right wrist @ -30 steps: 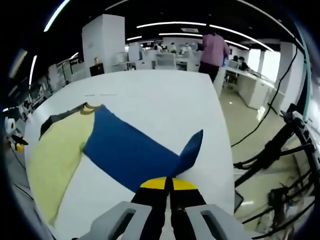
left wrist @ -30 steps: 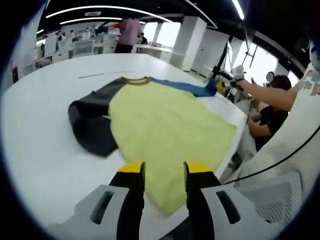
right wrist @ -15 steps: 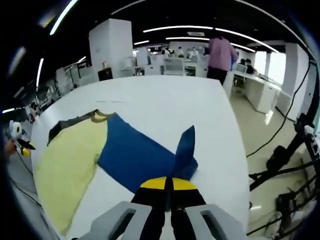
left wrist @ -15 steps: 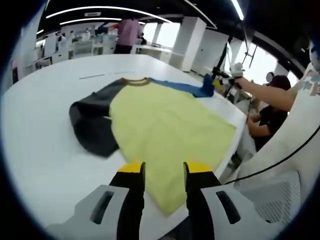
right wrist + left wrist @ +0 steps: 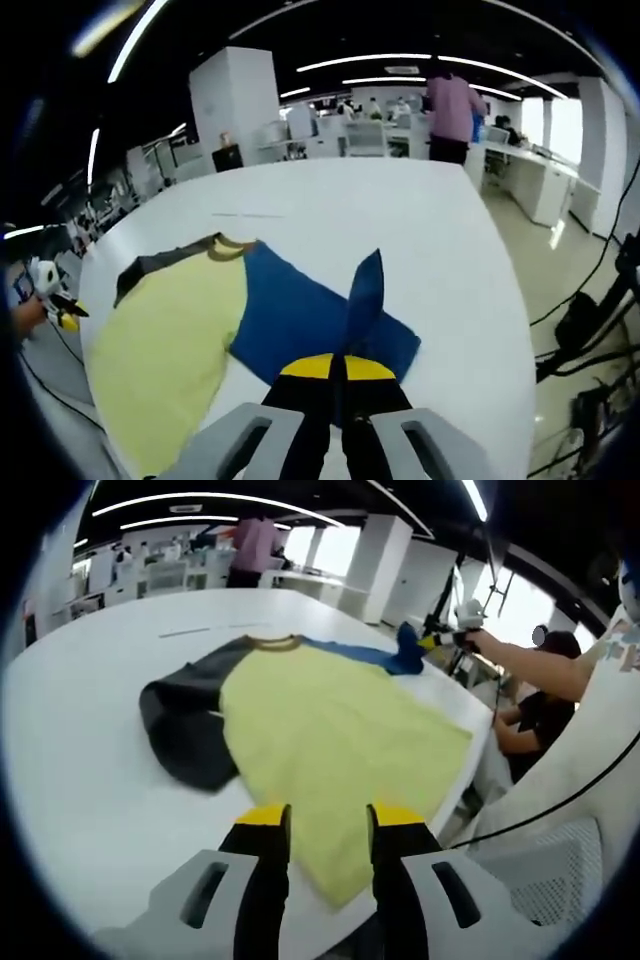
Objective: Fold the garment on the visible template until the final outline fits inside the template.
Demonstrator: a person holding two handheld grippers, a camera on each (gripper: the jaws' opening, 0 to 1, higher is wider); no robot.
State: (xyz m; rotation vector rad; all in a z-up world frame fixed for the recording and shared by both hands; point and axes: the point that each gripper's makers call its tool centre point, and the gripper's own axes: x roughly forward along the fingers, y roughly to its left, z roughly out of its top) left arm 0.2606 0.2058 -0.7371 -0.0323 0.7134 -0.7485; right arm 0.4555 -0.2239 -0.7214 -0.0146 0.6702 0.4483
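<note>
Spread on the white round table point(image 5: 90, 770): a soft T-shirt with yellow body, one dark grey sleeve and one blue sleeve point(image 5: 330, 720). In the left gripper view, body at the centre, grey sleeve point(image 5: 185, 725) toward 9 o'clock, blue sleeve point(image 5: 370, 655) toward 1 o'clock; hem at the near table edge, perhaps hanging over it a little.

Right gripper point(image 5: 335, 375): jaws pressed together on the end of the blue sleeve point(image 5: 365, 300), which is lifted and stands up as a thin fold toward 12 o'clock in the right gripper view. Left gripper point(image 5: 325, 820): jaws apart, holding nothing, hovering just above the yellow hem.

Probably thin, light, limp cloth: no stiffness, sagging and creasing wherever unsupported, sliding easily on the smooth table. Best taken at edges and corners, such as cuff, hem corner or shoulder seam, and carried low to keep the fold flat.

Hard to make out: no template outline on the table, only a faint thin line point(image 5: 185, 632) beyond the collar. Underside of the lifted sleeve hidden. Near hem partly covered by the left gripper's own jaws.
</note>
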